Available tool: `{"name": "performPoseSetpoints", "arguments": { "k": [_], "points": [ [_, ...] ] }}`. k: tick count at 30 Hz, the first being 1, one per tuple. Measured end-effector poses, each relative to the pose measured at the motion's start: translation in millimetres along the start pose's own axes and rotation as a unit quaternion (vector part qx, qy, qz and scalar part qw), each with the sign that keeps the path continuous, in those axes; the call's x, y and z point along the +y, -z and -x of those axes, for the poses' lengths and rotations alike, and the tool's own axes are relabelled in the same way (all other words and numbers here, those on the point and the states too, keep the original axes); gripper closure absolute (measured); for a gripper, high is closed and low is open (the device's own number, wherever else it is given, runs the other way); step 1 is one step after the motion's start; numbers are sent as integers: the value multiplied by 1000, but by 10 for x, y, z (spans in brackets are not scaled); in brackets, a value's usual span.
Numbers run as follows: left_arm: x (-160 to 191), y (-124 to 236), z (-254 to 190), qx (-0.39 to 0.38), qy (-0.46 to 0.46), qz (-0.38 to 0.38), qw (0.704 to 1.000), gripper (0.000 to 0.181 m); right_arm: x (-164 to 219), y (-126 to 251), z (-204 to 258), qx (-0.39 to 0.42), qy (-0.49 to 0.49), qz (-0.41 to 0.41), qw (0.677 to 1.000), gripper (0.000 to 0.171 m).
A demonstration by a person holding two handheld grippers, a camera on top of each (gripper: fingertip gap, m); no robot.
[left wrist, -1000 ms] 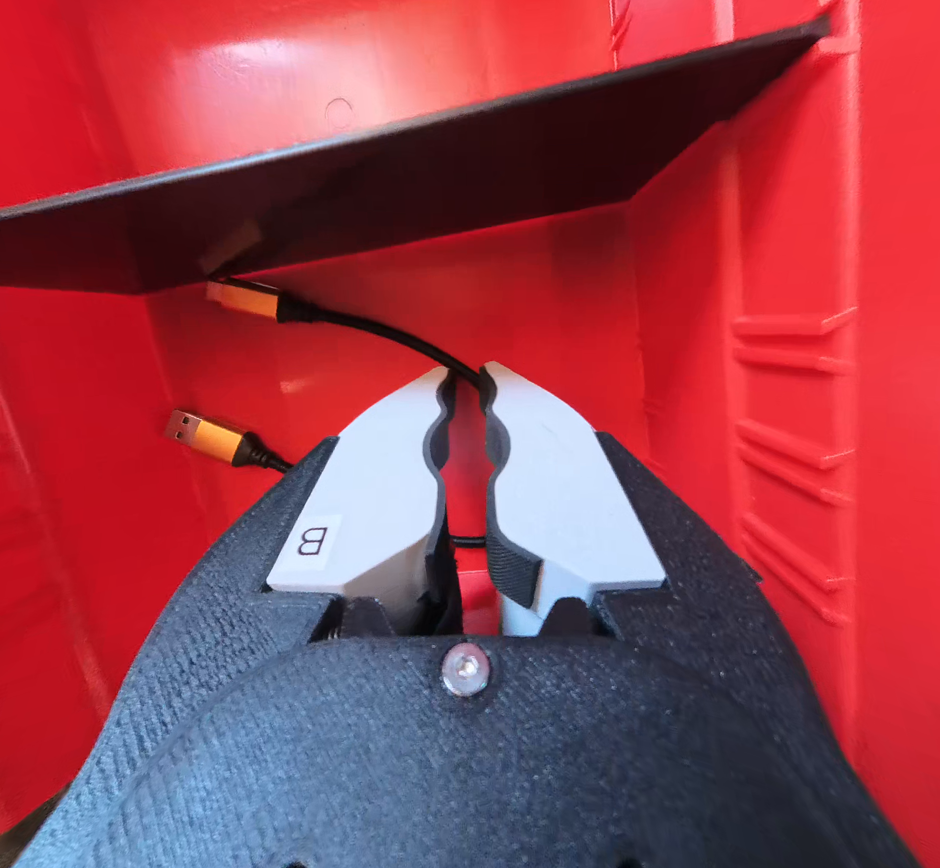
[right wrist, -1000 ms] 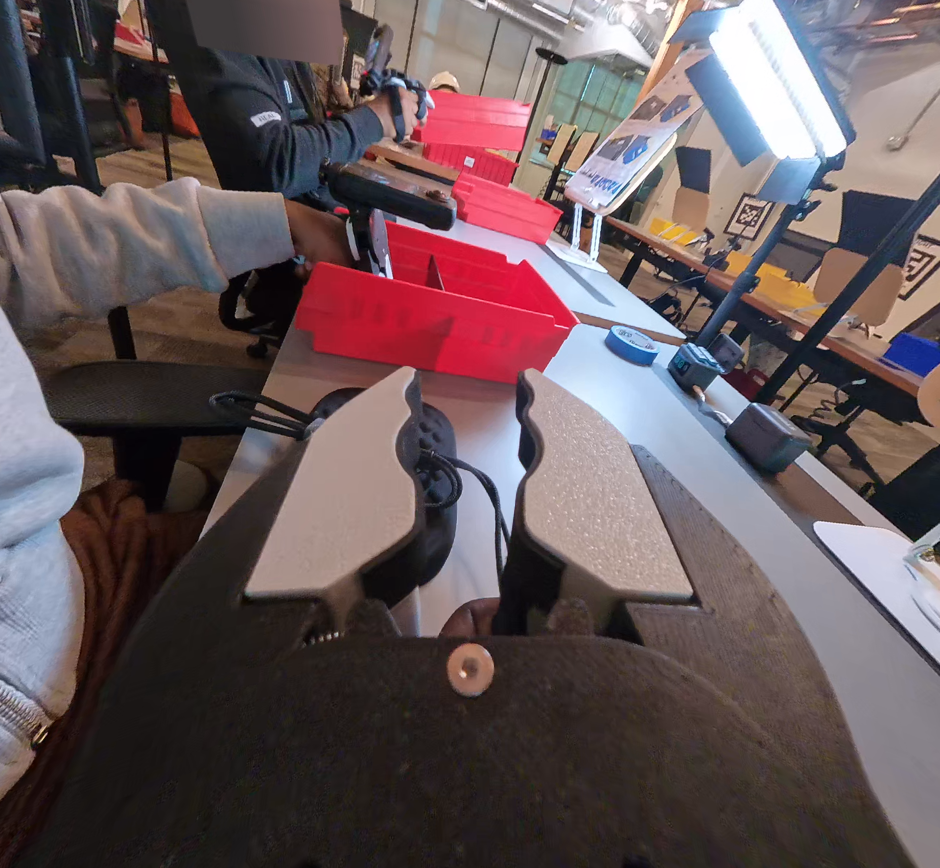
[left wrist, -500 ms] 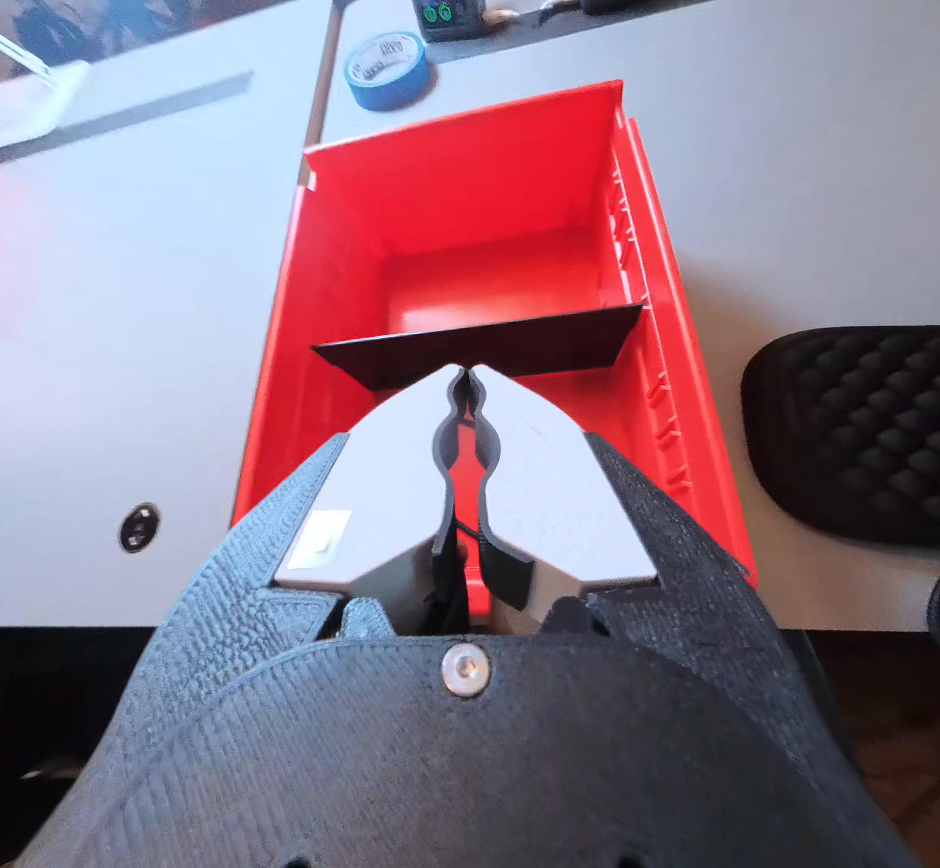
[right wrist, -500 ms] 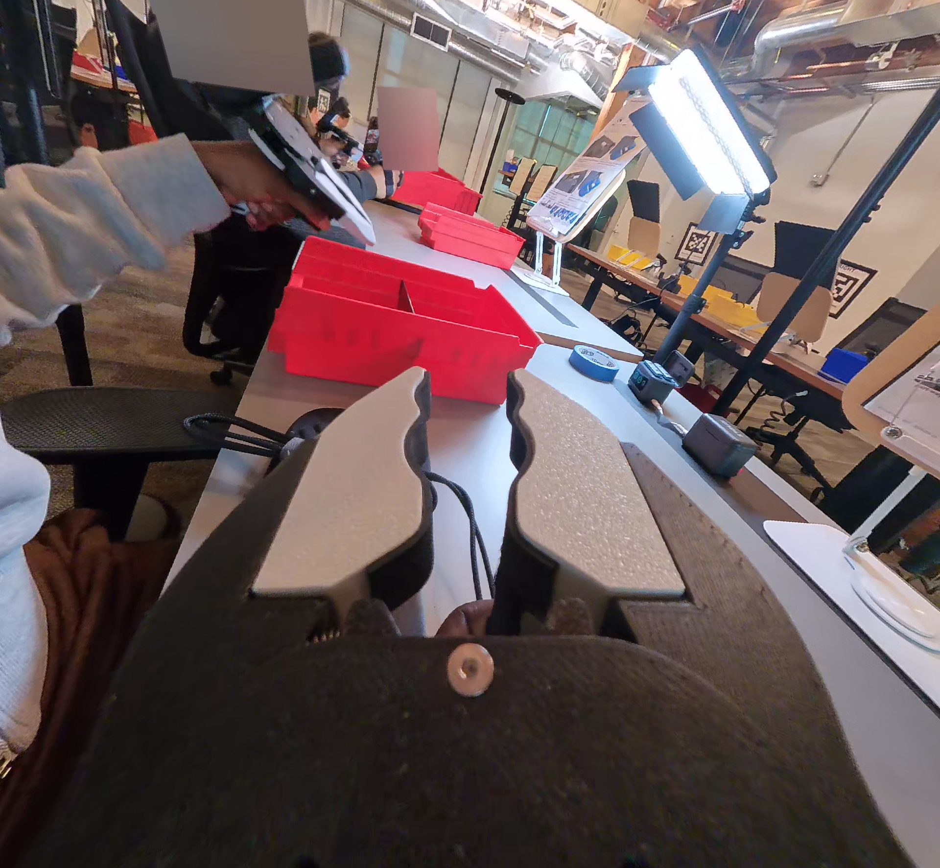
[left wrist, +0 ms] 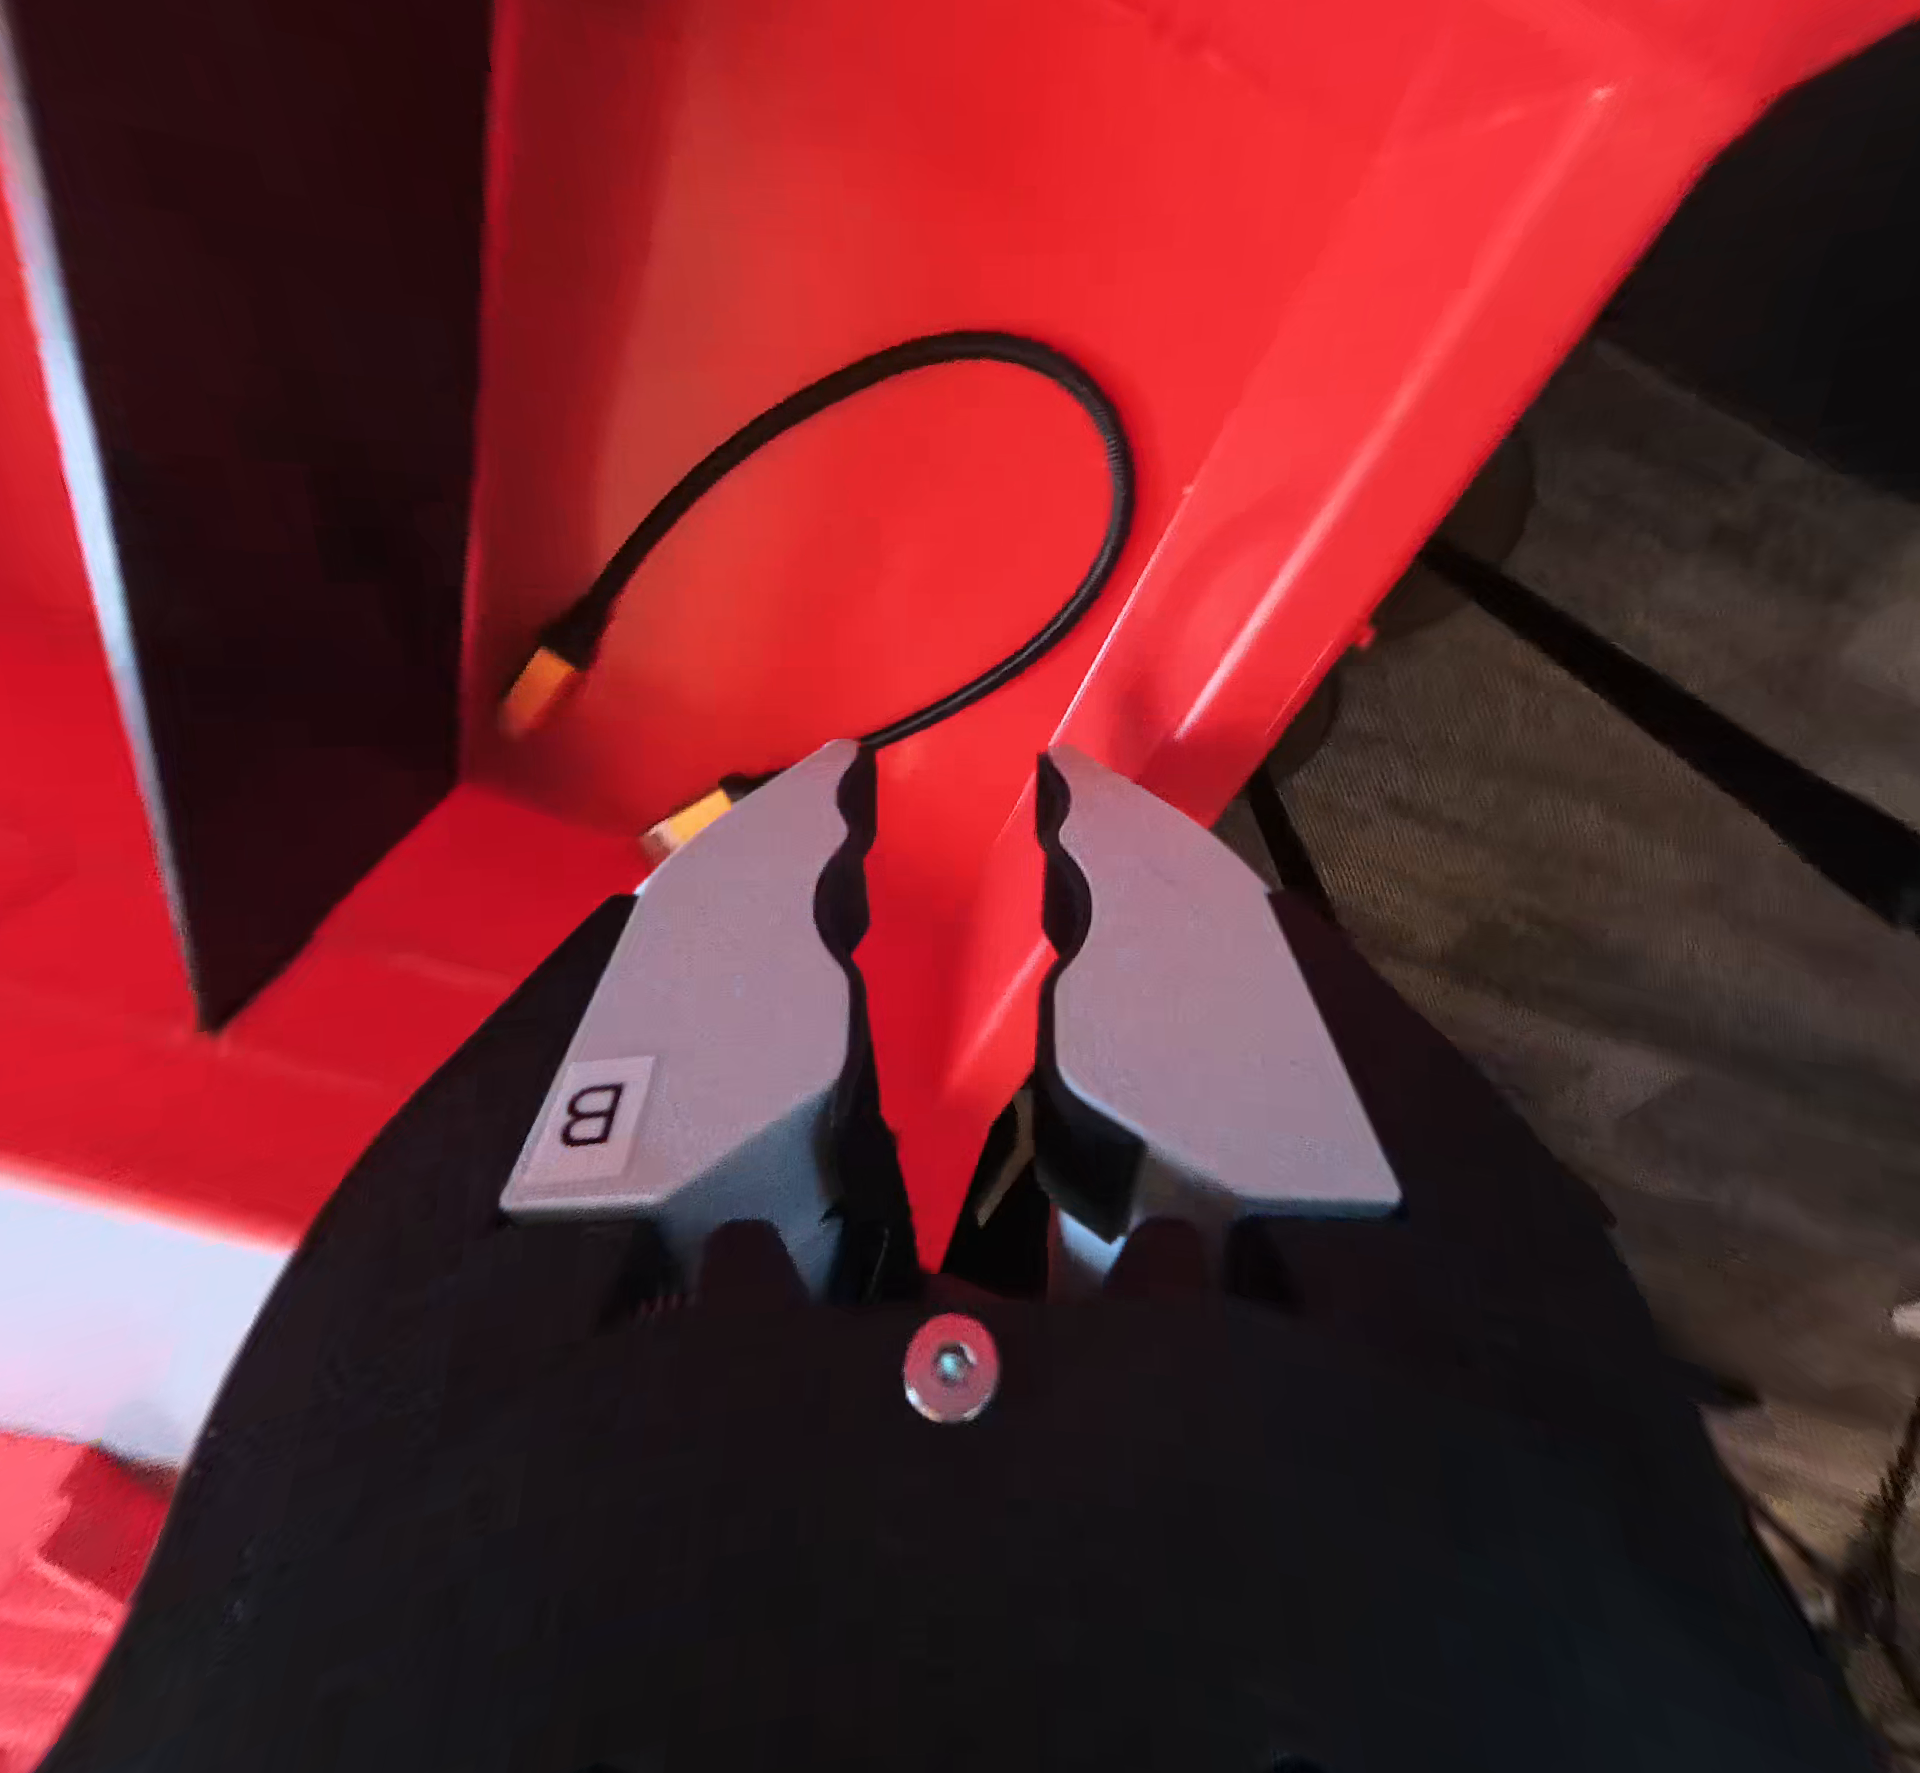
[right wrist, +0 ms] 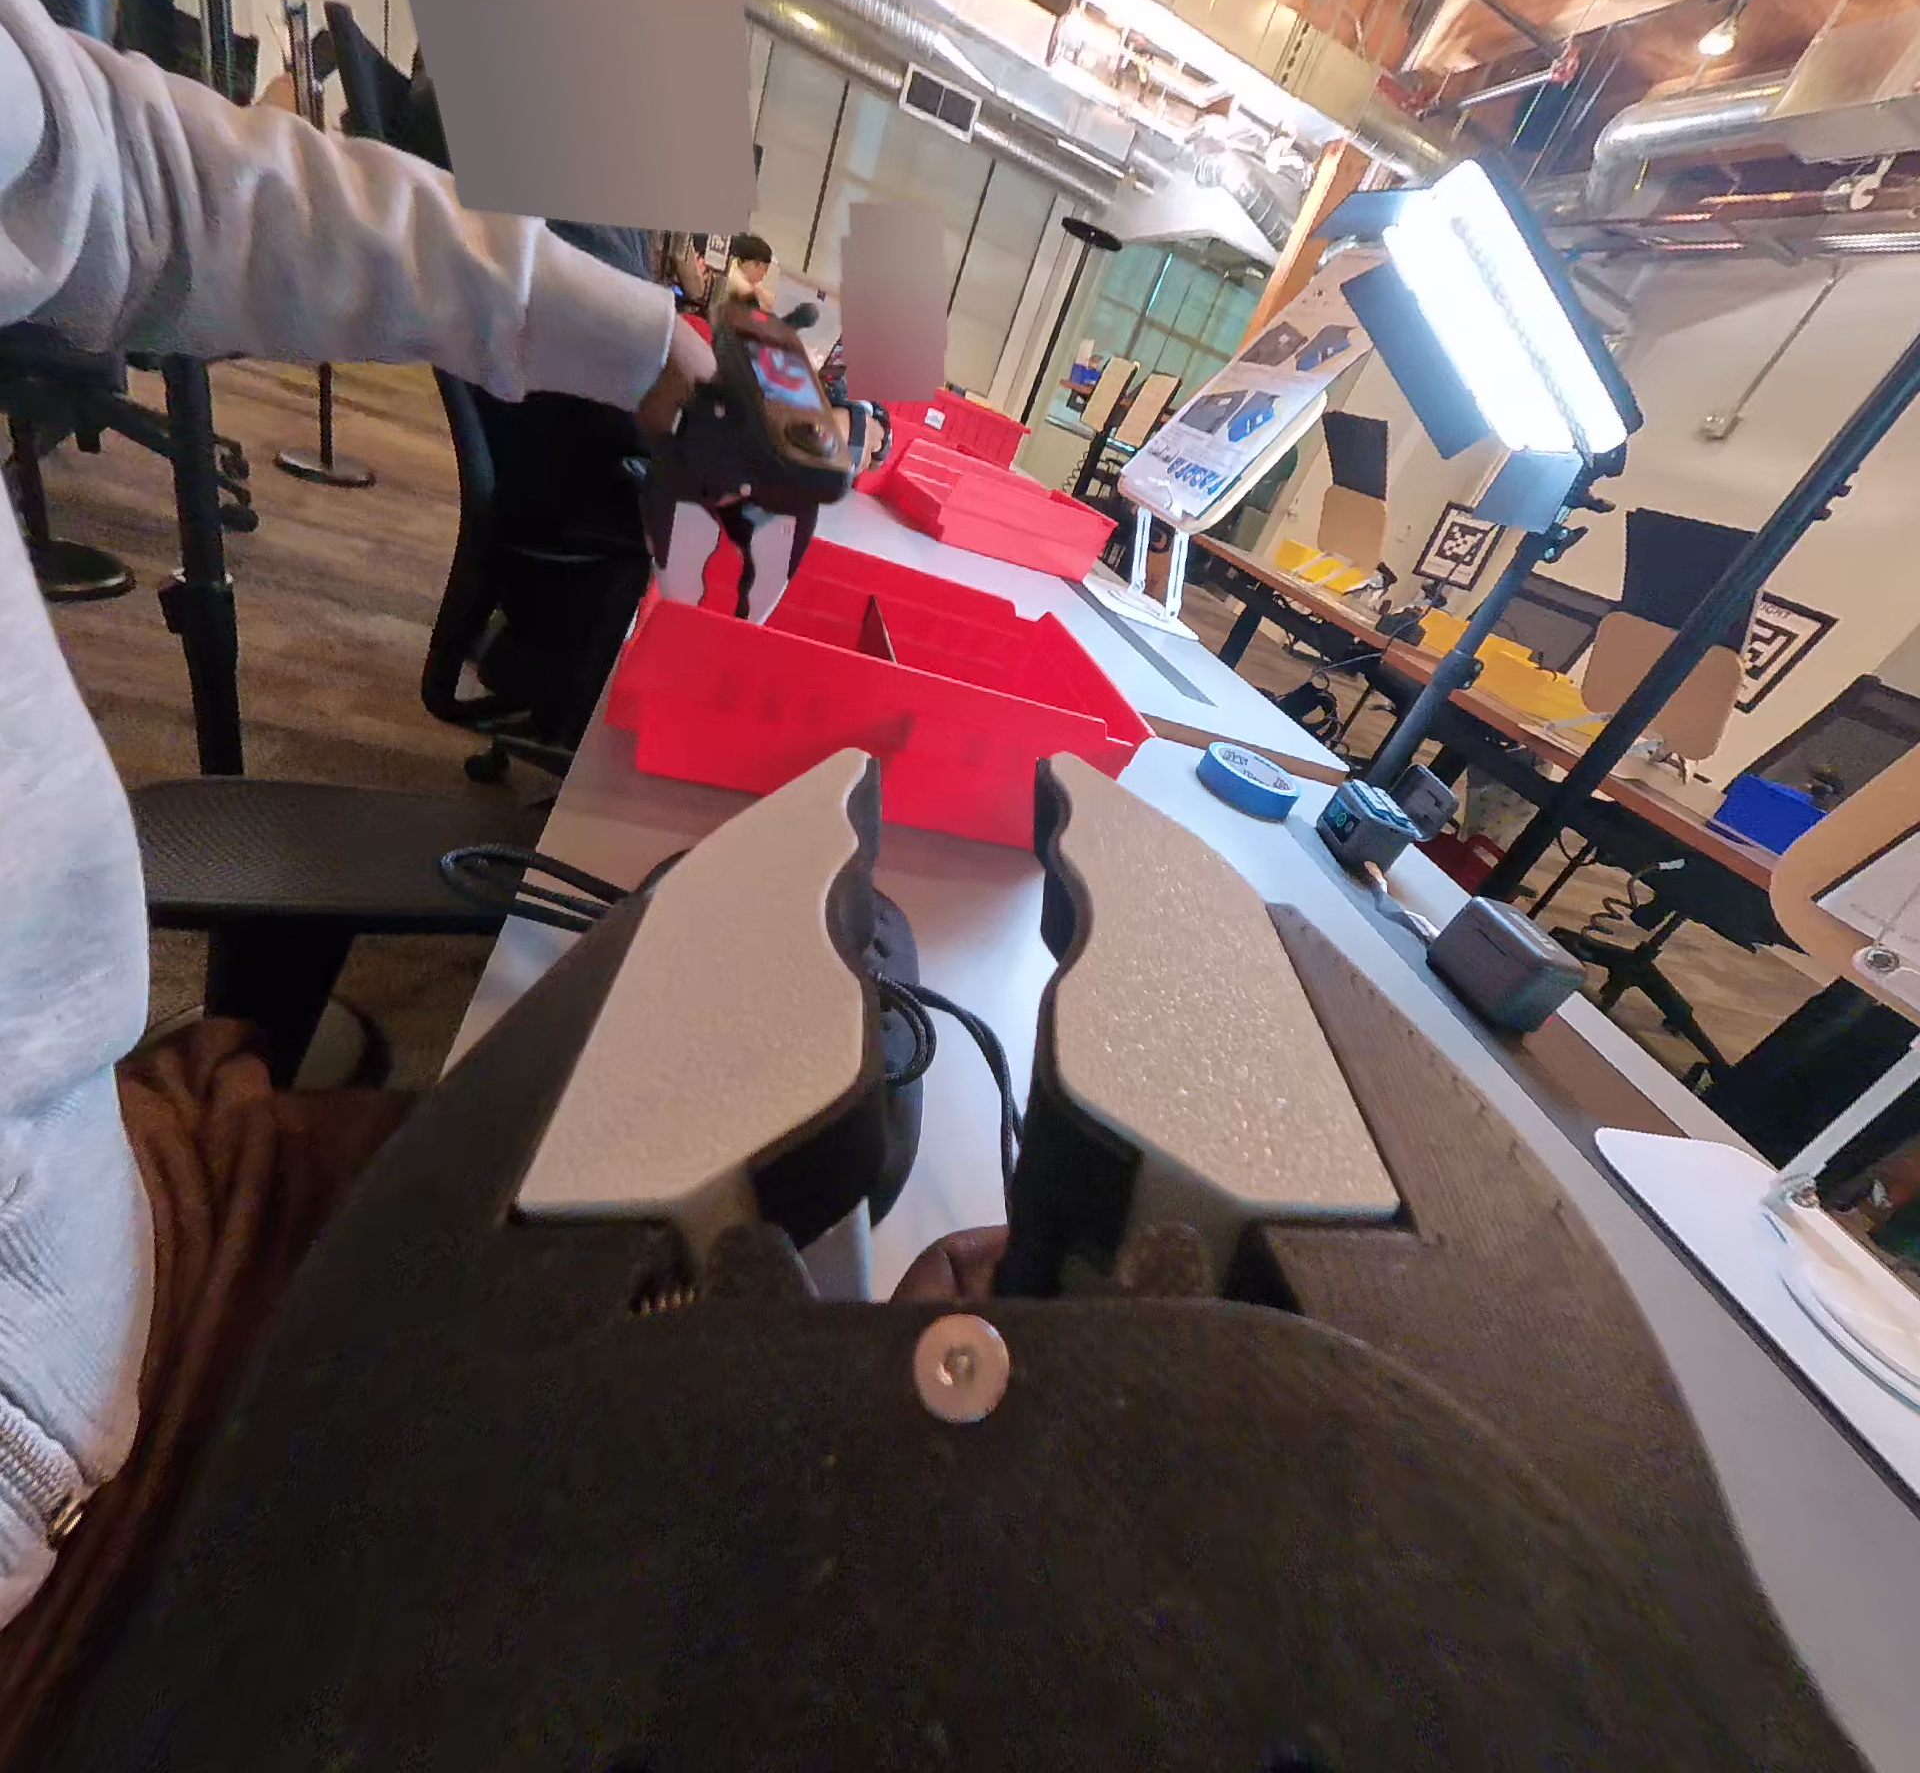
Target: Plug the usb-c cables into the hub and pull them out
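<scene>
Left wrist view
Left tool (left wrist: 948,767): jaws parted by a clear gap, nothing between them; it points down into a red bin (left wrist: 1039,165).
Cable (left wrist: 1039,435): a short black cable lies looped on the bin floor, just ahead of the fingertips; one orange plug (left wrist: 540,689) rests near a black divider (left wrist: 260,373), the other orange plug (left wrist: 691,824) peeks out beside the left finger, partly hidden by it.
Bin edge: the near wall runs diagonally on the right, with carpeted floor (left wrist: 1610,892) beyond it.

Right wrist view
Right tool (right wrist: 956,773): jaws apart, gripping nothing; it hovers low over the grey counter (right wrist: 977,923).
Black pad (right wrist: 899,954): lies under the left finger, with black cords (right wrist: 966,1027) over it.
Left tool, far off: held by a hand in a grey sleeve (right wrist: 312,258), fingers down over the bin's near end.
Also on the counter: blue tape roll (right wrist: 1247,778), two small dark boxes (right wrist: 1507,960), a lamp (right wrist: 1496,321) on a stand.
Hub: I cannot make it out in either view.
</scene>
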State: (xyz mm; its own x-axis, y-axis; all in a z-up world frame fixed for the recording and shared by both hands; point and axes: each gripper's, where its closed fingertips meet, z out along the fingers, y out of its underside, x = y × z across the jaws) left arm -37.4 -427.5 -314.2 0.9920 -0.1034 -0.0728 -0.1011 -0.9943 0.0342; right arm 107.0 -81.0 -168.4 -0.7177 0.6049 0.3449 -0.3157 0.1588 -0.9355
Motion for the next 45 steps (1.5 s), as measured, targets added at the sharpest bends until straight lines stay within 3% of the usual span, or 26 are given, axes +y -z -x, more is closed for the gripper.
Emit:
{"name": "performPoseSetpoints", "arguments": {
  "k": [4,10,17,23,26,30,33,37,41,45],
  "points": [
    [80,-142,40,18,-27,60,998,154,-5,5,-12,0,0,-5,1000,144],
    [71,-303,24,46,-73,70,994,158,-5,30,-79,7,-2,-11,1000,146],
    [47,-360,28,24,-149,36,988,168,36,32,-159,26,-10,-16,999,148],
    [-148,-336,-9,-21,-130,-36,991,177,18,15,-159,28,-12,-29,999,150],
    [-231,-85,17,-33,-104,-65,992,177,-15,27,-139,26,-7,-28,999,151],
    [-432,612,224,-102,-35,-179,978,177,-60,21,-116,26,-9,-35,999,151],
    [-630,1249,357,-191,-4,-316,929,177,-82,-1,-83,24,-9,-35,999,152],
    [-916,2014,360,-271,40,-521,808,177,-7,-87,-14,6,-20,-11,1000,152],
    [-1290,2481,-2,-244,21,-704,666,177,35,-206,53,-15,-18,10,1000,151],
    [-1588,2755,-511,-130,-43,-837,529,177,50,-344,85,-42,-23,24,999,150]
  ]
}}
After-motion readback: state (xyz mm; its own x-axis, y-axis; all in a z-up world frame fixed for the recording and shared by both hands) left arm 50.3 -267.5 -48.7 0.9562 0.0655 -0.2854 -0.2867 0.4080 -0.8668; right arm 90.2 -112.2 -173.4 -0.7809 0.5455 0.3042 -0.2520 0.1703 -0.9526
